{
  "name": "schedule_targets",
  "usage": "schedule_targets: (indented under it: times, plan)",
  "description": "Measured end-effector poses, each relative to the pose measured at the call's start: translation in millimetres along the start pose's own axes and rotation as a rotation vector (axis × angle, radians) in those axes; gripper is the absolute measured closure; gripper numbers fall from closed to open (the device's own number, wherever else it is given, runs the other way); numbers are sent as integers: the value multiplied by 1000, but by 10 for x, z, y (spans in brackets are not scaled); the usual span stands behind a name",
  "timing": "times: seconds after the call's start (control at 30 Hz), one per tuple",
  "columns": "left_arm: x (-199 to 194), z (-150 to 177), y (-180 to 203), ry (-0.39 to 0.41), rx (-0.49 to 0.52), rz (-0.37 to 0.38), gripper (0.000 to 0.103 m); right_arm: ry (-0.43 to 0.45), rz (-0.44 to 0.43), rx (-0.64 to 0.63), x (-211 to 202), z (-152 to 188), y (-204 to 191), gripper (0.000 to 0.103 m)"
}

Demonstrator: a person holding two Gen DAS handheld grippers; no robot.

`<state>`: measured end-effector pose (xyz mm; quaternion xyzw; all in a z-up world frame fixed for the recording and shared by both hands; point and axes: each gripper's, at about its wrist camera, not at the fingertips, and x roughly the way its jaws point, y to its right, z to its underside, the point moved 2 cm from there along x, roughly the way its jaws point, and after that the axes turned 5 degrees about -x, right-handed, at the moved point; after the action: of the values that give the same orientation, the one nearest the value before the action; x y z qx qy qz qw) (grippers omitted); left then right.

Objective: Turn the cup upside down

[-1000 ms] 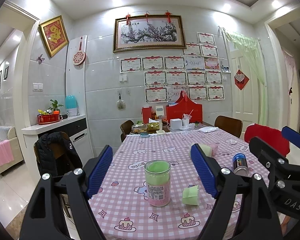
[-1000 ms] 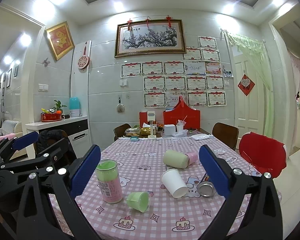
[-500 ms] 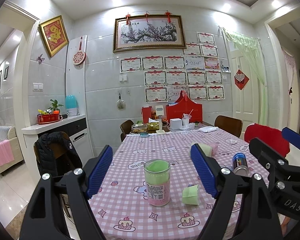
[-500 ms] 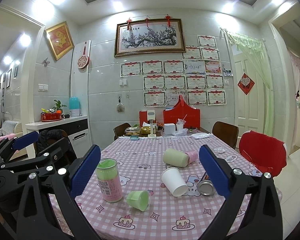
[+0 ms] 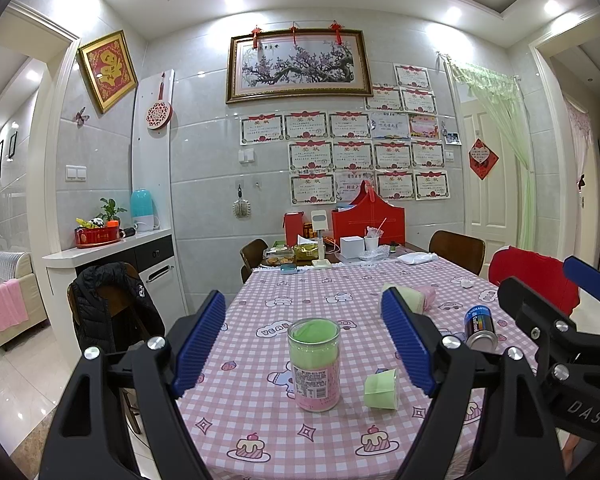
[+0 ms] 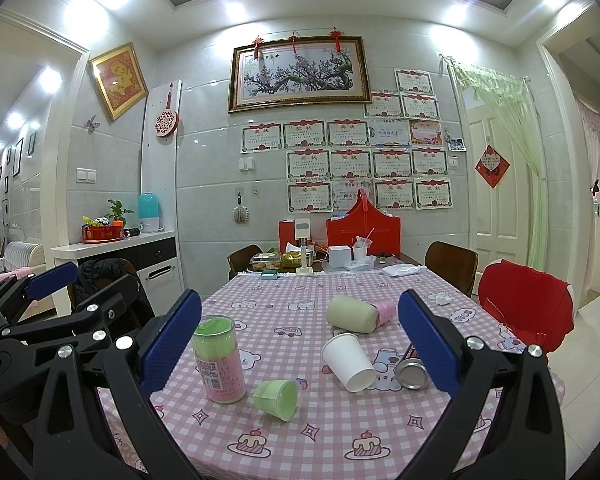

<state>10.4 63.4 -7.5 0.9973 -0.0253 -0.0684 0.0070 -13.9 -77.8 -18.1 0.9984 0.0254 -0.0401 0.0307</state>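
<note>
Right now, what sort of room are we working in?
Most likely a home dining room: a dining table under a pink checked cloth, wooden chairs around it, and framed certificates covering the tiled wall.

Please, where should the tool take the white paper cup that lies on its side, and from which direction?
Probably the right tool should take the white paper cup across its tapered wall near the middle, coming from above. It lies on its side, mouth toward the camera and to the right, so the wall is exposed and the tool's fingers can close on opposite sides. Its rim looks easy to crush.
</note>
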Motion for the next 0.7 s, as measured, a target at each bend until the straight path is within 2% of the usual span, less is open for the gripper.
schedule_targets:
  times: [0.7]
  plan:
    - [0, 9, -12, 0, 1, 0, 24, -1, 1, 2, -5, 18, -1, 8]
